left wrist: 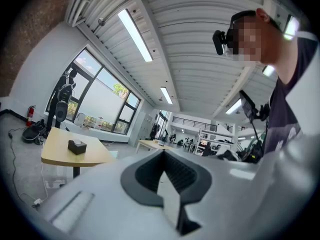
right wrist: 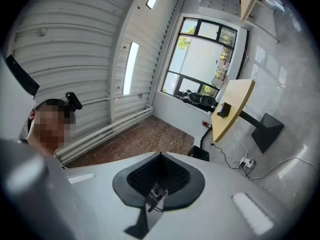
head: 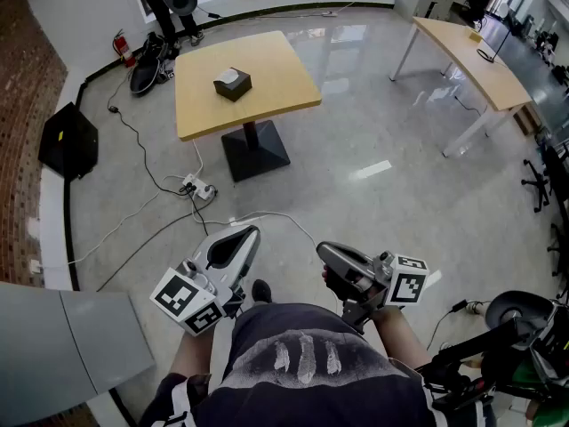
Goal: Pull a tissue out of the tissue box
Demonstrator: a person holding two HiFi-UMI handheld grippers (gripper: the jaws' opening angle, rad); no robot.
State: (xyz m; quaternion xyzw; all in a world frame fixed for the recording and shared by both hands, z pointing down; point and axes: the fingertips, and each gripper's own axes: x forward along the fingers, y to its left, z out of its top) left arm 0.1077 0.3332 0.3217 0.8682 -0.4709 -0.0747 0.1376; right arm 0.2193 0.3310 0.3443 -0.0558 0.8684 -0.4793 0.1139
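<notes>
Fingers (head: 235, 244) far from tissue box (head: 232, 84)

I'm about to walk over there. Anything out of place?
Only loose cables and a power strip on the floor before the table, a possible trip risk. The tissue box sits upright.

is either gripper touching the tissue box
No, the tissue box sits on the wooden table far ahead, while the left gripper and right gripper are close to the person's body.
</notes>
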